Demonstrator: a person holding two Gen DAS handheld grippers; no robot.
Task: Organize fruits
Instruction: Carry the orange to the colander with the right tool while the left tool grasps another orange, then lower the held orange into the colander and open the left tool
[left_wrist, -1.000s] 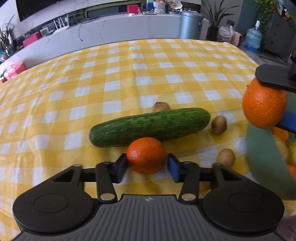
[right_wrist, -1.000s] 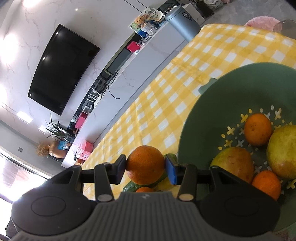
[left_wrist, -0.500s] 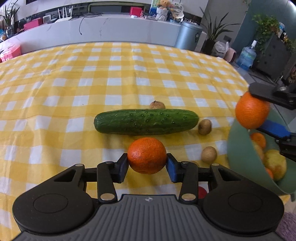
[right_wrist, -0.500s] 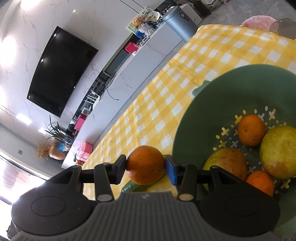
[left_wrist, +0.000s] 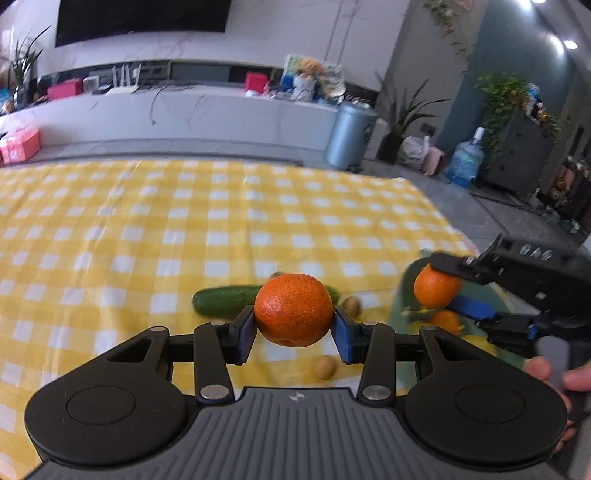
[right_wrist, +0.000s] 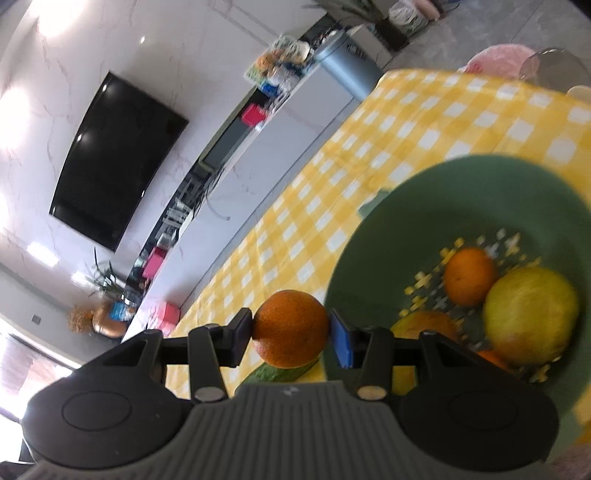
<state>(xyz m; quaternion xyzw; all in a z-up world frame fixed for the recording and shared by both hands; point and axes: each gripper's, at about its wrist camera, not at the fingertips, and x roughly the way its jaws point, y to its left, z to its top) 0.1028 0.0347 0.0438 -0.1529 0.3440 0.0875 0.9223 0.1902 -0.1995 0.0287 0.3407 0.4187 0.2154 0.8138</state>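
My left gripper (left_wrist: 294, 328) is shut on an orange mandarin (left_wrist: 293, 309) and holds it above the yellow checked tablecloth (left_wrist: 184, 229). My right gripper (right_wrist: 291, 334) is shut on a second mandarin (right_wrist: 290, 333), held at the left rim of the green bowl (right_wrist: 436, 192). In the left wrist view that gripper (left_wrist: 448, 291) and its mandarin (left_wrist: 436, 287) hang over the bowl (left_wrist: 400, 299) at the right. The bowl holds a small orange (right_wrist: 469, 276), a yellow-green fruit (right_wrist: 530, 314) and more fruit partly hidden.
A cucumber (left_wrist: 225, 300) lies on the cloth behind my left mandarin. Small brown fruits (left_wrist: 351, 305) (left_wrist: 324, 366) lie near it. The table's far edge meets a white counter (left_wrist: 184, 114) and a grey bin (left_wrist: 350, 134).
My left gripper has lifted its mandarin off the cloth and tilted upward. My right gripper has shifted slightly toward the bowl with its mandarin.
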